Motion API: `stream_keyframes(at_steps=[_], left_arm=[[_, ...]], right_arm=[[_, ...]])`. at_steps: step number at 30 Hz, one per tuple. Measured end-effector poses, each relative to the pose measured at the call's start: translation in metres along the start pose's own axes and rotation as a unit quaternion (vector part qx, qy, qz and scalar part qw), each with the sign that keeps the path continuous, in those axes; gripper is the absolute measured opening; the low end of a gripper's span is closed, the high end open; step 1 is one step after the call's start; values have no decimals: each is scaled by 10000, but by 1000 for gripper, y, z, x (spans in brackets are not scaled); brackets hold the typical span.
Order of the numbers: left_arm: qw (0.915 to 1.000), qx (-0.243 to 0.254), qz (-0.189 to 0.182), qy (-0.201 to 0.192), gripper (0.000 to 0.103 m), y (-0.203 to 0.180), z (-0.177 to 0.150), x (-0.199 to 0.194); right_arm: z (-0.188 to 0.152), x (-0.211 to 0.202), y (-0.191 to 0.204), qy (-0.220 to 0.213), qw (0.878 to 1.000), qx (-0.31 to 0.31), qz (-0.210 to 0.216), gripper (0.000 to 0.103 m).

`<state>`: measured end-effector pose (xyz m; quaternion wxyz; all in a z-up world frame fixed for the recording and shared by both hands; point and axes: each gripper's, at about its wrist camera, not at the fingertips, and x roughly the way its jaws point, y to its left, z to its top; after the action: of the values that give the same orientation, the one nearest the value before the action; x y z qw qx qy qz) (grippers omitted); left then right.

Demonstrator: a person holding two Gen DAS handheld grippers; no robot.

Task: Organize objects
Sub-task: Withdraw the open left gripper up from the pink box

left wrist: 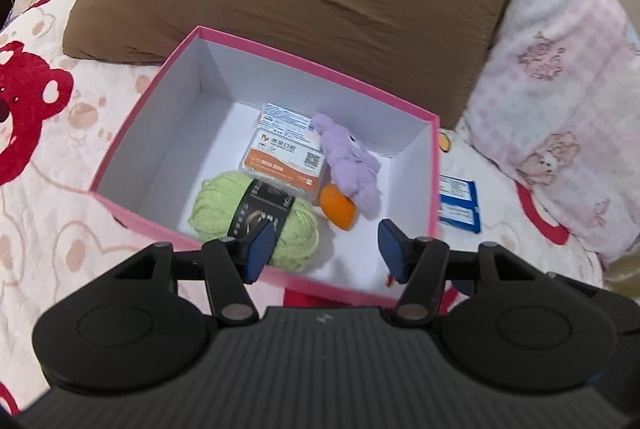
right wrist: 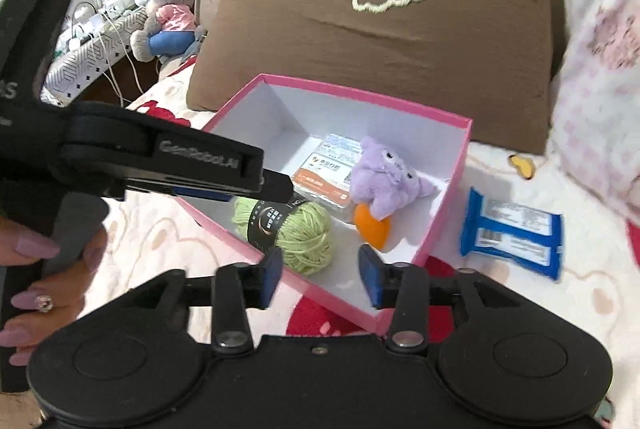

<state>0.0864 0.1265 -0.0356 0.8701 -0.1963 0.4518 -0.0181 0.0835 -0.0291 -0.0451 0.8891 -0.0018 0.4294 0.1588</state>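
Inside rigid pink box [left wrist: 132, 133], fuzzy green yarn ball [left wrist: 256, 217], both tools [left wrist: 322, 249] [right wrist: 320, 275] open, empty

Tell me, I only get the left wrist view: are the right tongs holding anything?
Observer: No. The right tongs are open and empty.
Operator: Does the blue packet touch the box?
Observer: No. The packet lies on the bed, just clear of the box.
Operator: What holds the left tongs?
Observer: A hand with painted nails grips the handle.
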Motion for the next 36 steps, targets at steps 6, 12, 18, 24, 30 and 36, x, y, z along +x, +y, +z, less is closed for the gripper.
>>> stream_keyframes(at_steps=[6,12,18,24,30,36], left_arm=[[9998,170,32,25,65,-6,-14,-33],[9995,283,-105,-25,67,-17,-26,-60],[9992,329,-220,-56,72,-26,-39,-82],[9979,640,-29,53,72,-33,-57,-88],[9978,613,-250,67,87,-40,-64,-93],[9970,666,-376,127,98,-52,-70,-96]], right_arm=[[-5,-36,8,-55,10000,9,-5,76],[-14,-60,12,-38,9989,-234,-400,82],[-28,-92,1,-102,9988,-69,-478,85],[-39,-121,-14,-136,9968,98,-784,87],[-45,-139,-28,-169,9953,307,-906,88],[-49,-149,-32,-147,9943,295,-1016,88]])
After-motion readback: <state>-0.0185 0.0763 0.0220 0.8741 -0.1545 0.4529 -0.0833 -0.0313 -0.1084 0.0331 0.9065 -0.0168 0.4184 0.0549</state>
